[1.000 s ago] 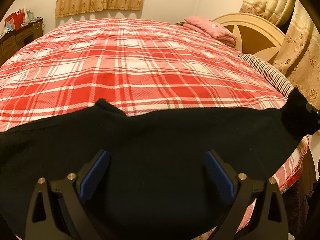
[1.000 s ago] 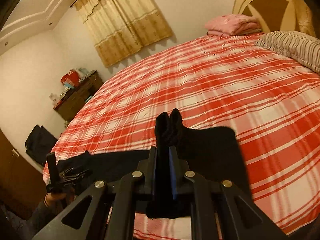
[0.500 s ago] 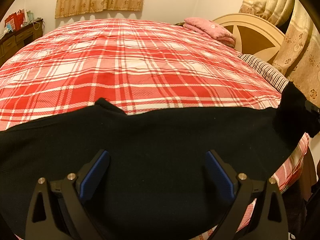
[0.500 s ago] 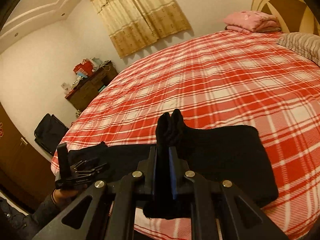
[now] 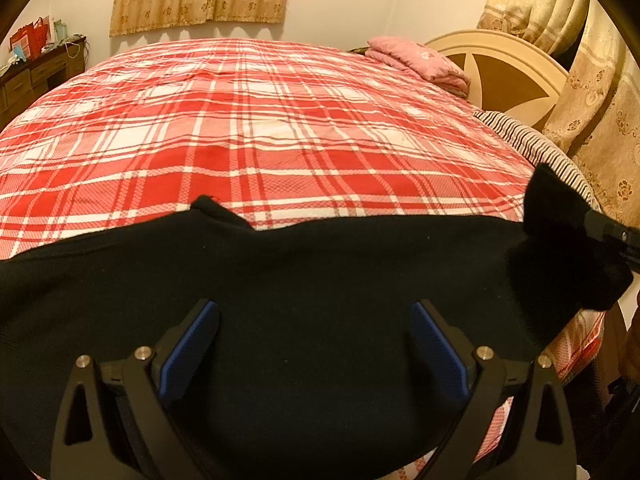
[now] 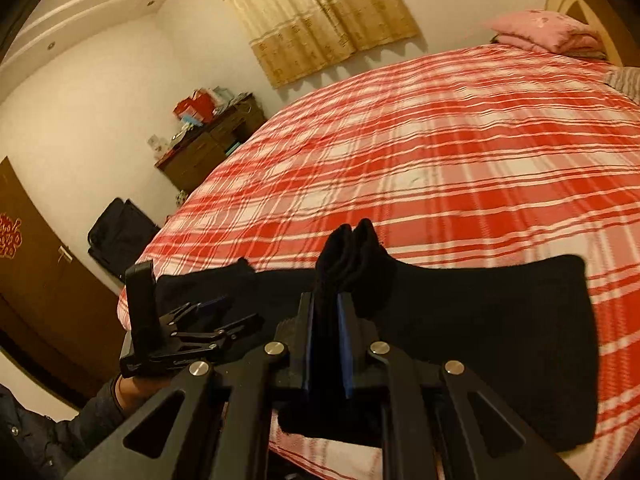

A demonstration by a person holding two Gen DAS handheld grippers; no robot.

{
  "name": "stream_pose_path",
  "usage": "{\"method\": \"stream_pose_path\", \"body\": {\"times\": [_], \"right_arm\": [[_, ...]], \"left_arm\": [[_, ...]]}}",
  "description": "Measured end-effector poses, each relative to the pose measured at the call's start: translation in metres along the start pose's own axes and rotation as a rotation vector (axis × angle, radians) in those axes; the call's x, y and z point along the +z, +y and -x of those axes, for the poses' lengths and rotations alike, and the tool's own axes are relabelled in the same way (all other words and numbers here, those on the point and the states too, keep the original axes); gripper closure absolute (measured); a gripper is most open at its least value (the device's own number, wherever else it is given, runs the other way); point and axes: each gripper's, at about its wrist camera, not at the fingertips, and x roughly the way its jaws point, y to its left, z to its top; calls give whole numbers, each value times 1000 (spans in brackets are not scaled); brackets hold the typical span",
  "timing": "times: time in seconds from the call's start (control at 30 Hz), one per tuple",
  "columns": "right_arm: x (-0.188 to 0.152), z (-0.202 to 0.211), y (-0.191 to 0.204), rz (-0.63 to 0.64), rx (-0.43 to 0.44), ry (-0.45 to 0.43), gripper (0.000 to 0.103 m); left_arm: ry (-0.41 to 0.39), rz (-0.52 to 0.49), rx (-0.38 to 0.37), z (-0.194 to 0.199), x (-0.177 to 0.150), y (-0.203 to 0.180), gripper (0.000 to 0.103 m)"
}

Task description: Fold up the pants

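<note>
The black pants [image 5: 320, 280] lie spread along the near edge of the bed [image 5: 260, 120], which has a red and white plaid cover. In the left wrist view the dark cloth fills the whole area under and in front of the left claw [image 5: 314, 340], and it stretches far to both sides of it; a small corner of the fabric sticks up on the far edge, ahead and a little to the left of the claw. The cloth is plain, thick and without visible pattern. In the right wrist view one end of the pants [image 6: 480, 320] is doubled over into a flat rectangle just to the right of the right claw [image 6: 328, 340], and the rest runs away to the left toward the other claw [image 6: 200, 332]. The left claw stands wide spread above the cloth, with its blue pads [image 5: 188, 344] far apart; I cannot tell if its tips touch the fabric. The right claw is pressed together and pinches a bunch of the black cloth, which rises in a small tuft just beyond its fingertips [image 6: 344, 320]. A person's hand [image 6: 128, 392] in a dark sleeve carries the left claw.
</note>
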Motion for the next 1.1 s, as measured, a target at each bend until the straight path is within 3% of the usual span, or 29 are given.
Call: {"method": "stream_pose_path", "body": {"times": [0.53, 0.67, 0.7, 0.73, 0.77, 0.93, 1.03, 1.1], "right_arm": [[-10, -63, 25, 52, 17, 85, 91], [-20, -85, 23, 67, -1, 168, 87], [-22, -90, 21, 61, -6, 191, 83], [-23, -93, 18, 46, -7, 205, 70], [-24, -92, 15, 34, -3, 206, 64], [-18, -55, 8, 33, 26, 145, 63], [-16, -28, -7, 15, 4, 87, 59], [-17, -14, -21, -18, -30, 38, 58]], "left_arm": [[-6, 5, -8, 1, -2, 0, 4], [-11, 13, -21, 3, -1, 1, 4], [-13, 14, -33, 5, -1, 0, 4], [-14, 14, -46, 6, -1, -1, 4], [-14, 10, -62, 7, -2, -4, 4], [6, -17, -166, 9, 0, -24, 5], [73, -7, -305, -4, 3, -41, 6], [117, 19, -359, -14, 3, -46, 9]]}}
